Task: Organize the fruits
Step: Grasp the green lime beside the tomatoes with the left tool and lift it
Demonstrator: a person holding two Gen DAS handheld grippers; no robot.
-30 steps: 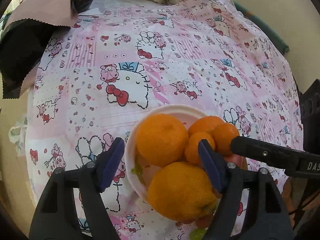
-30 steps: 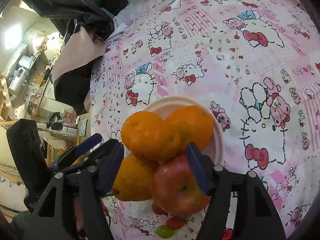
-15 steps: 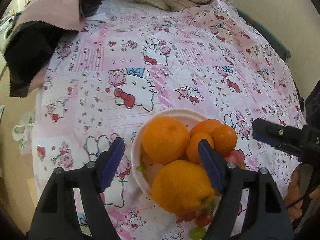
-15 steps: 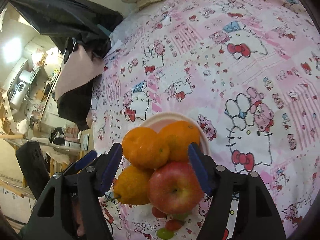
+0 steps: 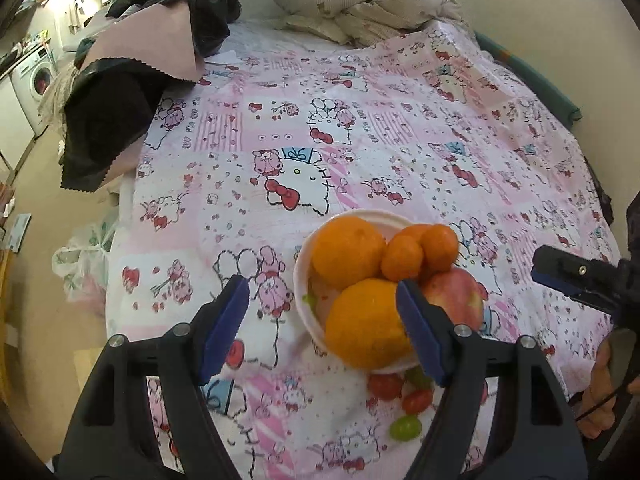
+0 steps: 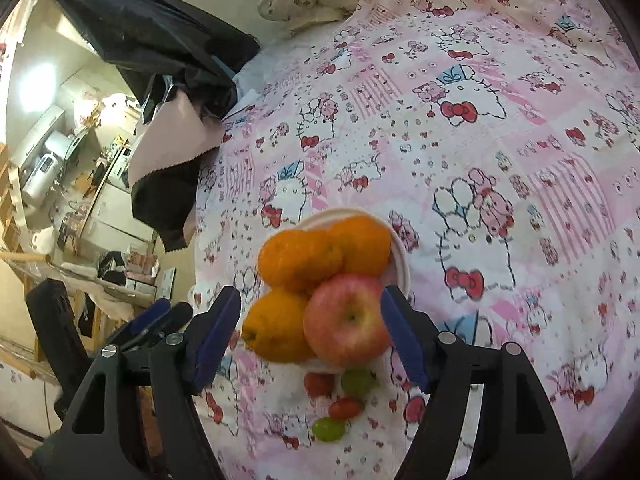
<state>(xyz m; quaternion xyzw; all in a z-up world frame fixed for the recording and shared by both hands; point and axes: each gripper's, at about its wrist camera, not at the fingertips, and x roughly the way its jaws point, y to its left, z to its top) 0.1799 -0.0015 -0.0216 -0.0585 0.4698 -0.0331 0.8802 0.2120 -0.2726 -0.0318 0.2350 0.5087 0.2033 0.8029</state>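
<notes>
While fruit bowl (image 6: 401, 268) sits beyond right fingers (image 6: 404, 340), jaws opening, empty.

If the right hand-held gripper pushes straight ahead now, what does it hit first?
Most likely the red apple atop the bowl. It sits between the opening jaws of the right hand-held gripper, untouched; depth is unclear.

We note a pink cartoon-print bedsheet (image 5: 360, 128) covering the surface. At 12 o'clock lies a crumpled beige blanket (image 5: 360, 8). At 10 o'clock, black fabric (image 5: 104, 132) with a pink pinked-edge cloth (image 5: 160, 48) drapes over the edge. A washing machine (image 5: 34, 80) stands far at 9 o'clock; a plastic bag (image 5: 80, 272) sits below.
</notes>
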